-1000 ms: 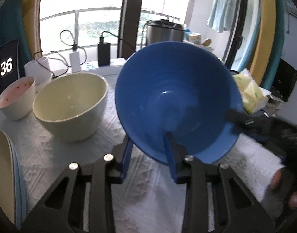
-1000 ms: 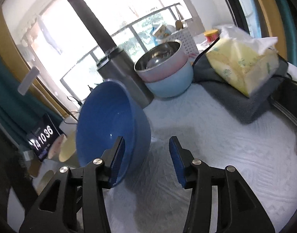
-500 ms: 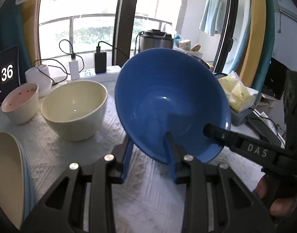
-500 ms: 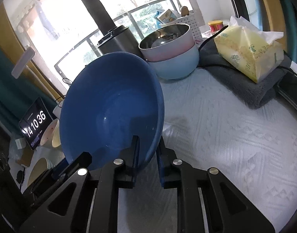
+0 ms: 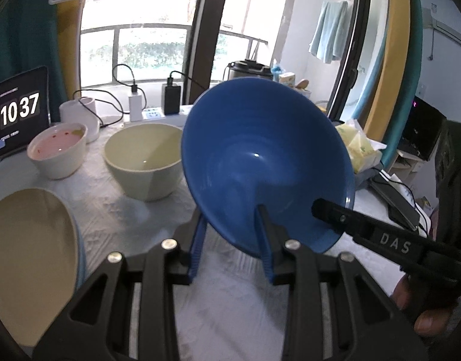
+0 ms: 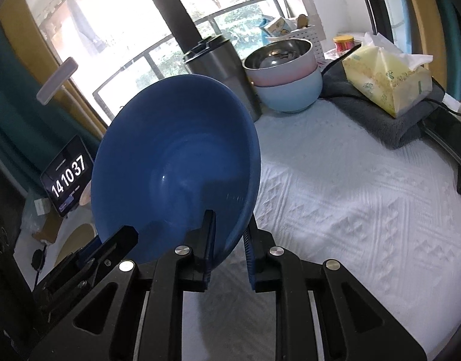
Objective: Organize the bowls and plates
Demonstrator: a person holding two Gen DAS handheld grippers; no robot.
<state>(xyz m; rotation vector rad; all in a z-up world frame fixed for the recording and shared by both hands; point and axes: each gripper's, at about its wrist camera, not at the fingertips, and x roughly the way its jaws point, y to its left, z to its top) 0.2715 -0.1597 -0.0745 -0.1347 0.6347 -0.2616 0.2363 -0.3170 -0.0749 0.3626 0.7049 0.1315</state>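
From the left wrist camera, the left gripper point(image 5: 232, 240) clamps the lower rim of a tilted blue bowl point(image 5: 260, 162), lifted clear of the white tablecloth point(image 5: 134, 219); a cream bowl point(image 5: 143, 162) and a small pink-lined bowl point(image 5: 57, 153) stand behind on the left, a cream plate point(image 5: 29, 258) is cut off at the frame's edge, and a fingertip shows lower right. From the right wrist camera, the right gripper point(image 6: 229, 246) pinches the same bowl's rim, with open cloth stretching right toward stacked bowls point(image 6: 286, 72) and a tissue pack point(image 6: 387, 81). The bowl hides much of the table's left side here.
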